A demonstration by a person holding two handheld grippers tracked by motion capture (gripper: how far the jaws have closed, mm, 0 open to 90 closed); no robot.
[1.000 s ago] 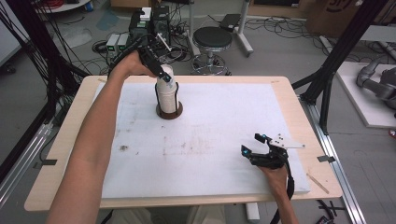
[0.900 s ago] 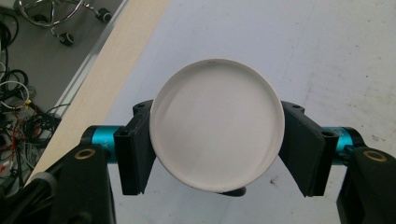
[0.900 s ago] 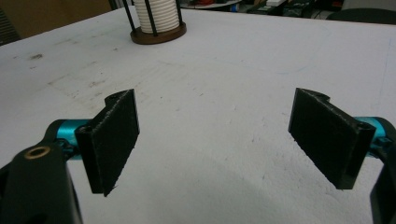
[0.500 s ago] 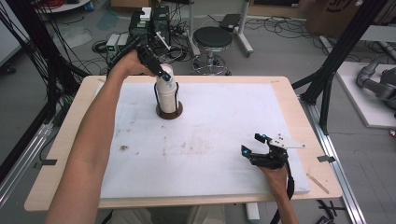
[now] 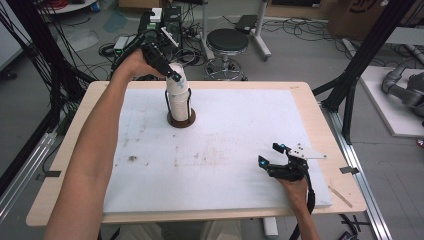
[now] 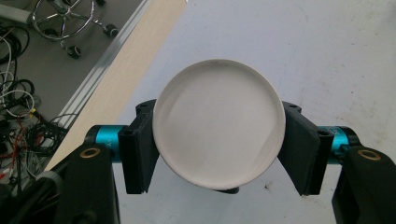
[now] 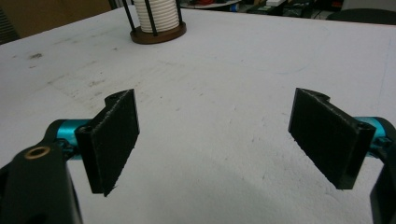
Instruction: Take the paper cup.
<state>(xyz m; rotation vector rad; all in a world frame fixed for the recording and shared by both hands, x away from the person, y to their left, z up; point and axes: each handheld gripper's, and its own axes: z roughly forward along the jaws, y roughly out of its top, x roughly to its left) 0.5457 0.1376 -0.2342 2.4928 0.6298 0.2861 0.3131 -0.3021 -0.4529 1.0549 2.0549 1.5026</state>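
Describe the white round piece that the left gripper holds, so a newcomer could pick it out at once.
On the white mat, toward its far left, a round brown base with thin black rods holds a stack of white discs. The top disc sits pinched between the left gripper. Its neighbours lie beneath it, ungripped.

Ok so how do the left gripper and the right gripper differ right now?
The left gripper is shut on the top white coaster of the stack in the holder; the right gripper stands open with nothing between its jaws. In the high view the left gripper is raised over the stack at the far side of the table, while the right gripper sits low near the front right edge. Both have black jaws on teal fittings.
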